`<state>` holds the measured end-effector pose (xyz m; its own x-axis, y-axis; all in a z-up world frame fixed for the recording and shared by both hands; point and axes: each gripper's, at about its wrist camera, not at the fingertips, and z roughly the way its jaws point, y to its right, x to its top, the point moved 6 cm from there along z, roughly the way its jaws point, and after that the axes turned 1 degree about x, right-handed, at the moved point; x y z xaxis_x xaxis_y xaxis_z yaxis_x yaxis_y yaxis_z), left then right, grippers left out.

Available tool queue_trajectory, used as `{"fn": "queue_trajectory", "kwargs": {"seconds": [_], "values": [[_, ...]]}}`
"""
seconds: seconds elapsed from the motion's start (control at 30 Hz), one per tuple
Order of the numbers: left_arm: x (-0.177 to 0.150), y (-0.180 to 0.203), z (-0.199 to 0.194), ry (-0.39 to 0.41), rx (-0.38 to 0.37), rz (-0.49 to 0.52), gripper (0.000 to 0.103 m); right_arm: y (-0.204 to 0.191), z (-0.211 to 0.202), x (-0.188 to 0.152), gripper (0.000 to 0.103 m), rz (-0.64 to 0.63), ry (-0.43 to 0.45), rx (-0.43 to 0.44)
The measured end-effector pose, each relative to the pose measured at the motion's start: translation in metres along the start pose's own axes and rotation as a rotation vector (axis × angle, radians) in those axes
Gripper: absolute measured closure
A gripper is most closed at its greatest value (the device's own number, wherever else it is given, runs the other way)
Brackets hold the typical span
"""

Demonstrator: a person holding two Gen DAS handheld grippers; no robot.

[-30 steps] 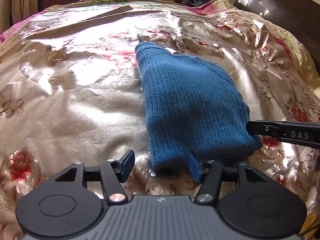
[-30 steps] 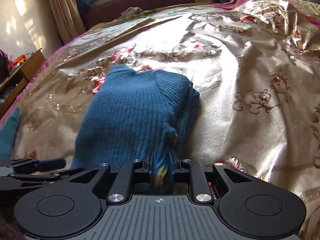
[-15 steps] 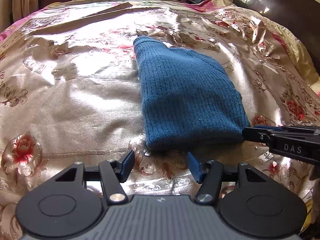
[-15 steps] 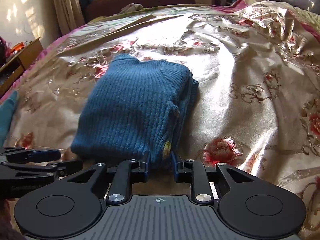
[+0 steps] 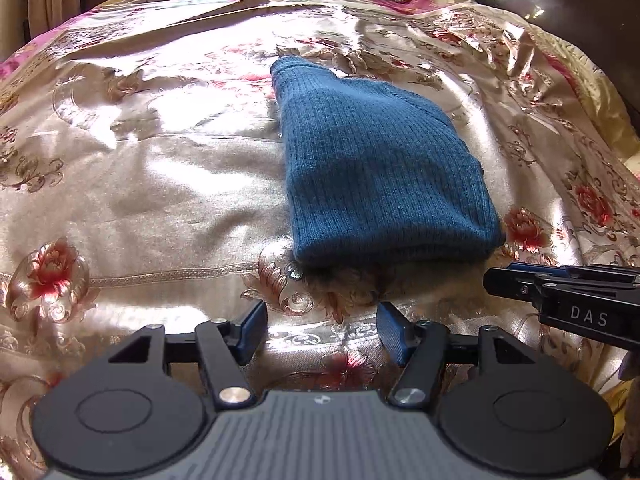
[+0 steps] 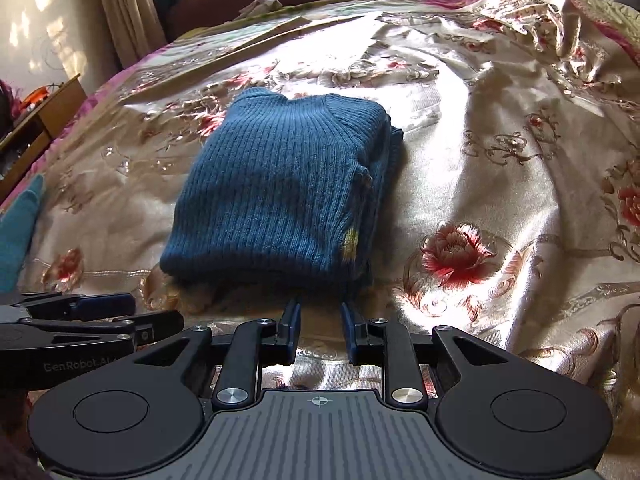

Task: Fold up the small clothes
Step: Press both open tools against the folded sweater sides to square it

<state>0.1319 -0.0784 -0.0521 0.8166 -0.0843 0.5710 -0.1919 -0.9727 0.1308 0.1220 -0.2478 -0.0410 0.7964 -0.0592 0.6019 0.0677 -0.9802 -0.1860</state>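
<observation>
Sweater: your folded blue knit sweater (image 5: 384, 176) lay flat on the floral satin bedspread (image 5: 160, 184), just ahead of both claws and touching neither.
Left claw: your left gripper (image 5: 322, 330) had its jaws apart and opening, with only bedspread between the pads; the sweater's near edge sat just beyond its fingertips, a little to their right.
Right claw: your right gripper (image 6: 318, 330) stood with a narrow gap between its jaws and held nothing; the sweater's near right corner (the one with the small yellow mark) lay directly in front of it, just clear of the tips.
Claws together: each showed at the edge of the other's view, side by side, level with the sweater's near hem.
</observation>
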Motion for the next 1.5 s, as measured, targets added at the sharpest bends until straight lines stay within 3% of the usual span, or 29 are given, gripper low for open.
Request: {"fn": "queue_trajectory", "kwargs": {"seconds": [0.97,1.1,1.2,1.33,1.5], "values": [[0.002,0.004,0.0,0.005,0.026,0.028,0.034,0.012,0.002,-0.006,0.075,0.069,0.008,0.016],[0.021,0.0,-0.007,0.053,0.025,0.027,0.033,0.018,-0.002,0.011,0.062,0.077,0.044,0.019],[0.041,-0.003,-0.006,0.081,0.034,0.032,0.033,0.028,0.0,0.029,0.061,0.101,0.068,0.022],[0.067,-0.01,0.006,0.101,0.028,0.008,0.032,0.044,0.016,0.054,0.047,0.149,0.081,0.044],[0.093,-0.012,0.032,0.107,-0.003,-0.015,0.03,0.059,0.047,0.078,0.042,0.216,0.066,0.092]]}}
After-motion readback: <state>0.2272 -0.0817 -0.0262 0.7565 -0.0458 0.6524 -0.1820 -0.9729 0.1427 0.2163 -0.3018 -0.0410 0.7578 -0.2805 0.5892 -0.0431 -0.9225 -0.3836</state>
